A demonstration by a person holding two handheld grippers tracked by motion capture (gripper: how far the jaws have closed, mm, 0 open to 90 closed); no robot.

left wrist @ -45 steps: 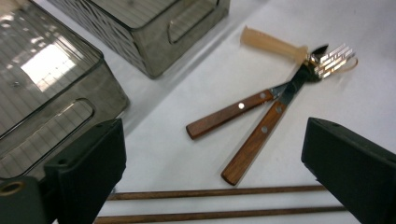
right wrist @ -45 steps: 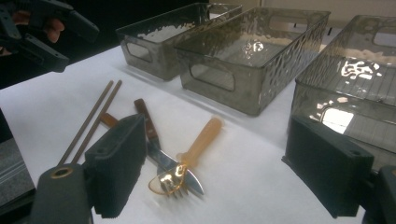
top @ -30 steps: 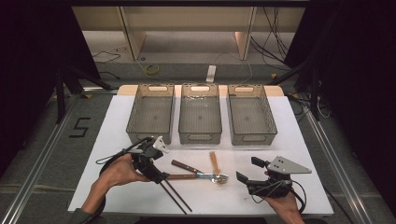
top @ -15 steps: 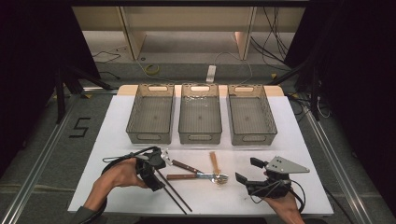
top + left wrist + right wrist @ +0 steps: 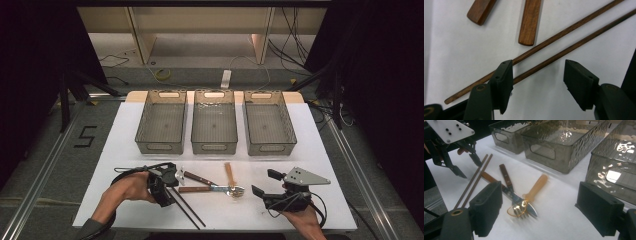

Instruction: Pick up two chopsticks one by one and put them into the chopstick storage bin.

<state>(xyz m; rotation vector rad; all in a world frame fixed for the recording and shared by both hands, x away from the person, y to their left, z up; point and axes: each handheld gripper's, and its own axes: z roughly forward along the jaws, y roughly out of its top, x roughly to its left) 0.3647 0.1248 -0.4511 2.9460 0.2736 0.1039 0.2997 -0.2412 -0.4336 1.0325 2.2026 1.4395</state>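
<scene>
Left gripper view shows the chopsticks (image 5: 554, 47): two thin, dark wooden sticks, probably light, stiff and apt to roll, best pinched together near mid-length. They lie side by side on the white table (image 5: 461, 50), running under the left gripper (image 5: 537, 83), whose jaws have just been closing and are not yet pressing them. Beyond its tips lie two wooden handles (image 5: 529, 22). The right gripper (image 5: 549, 207) hangs open.

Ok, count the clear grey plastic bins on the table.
3, in a row across the table's far half: left clear grey plastic bin, middle bin, right bin. None looks hidden.
</scene>
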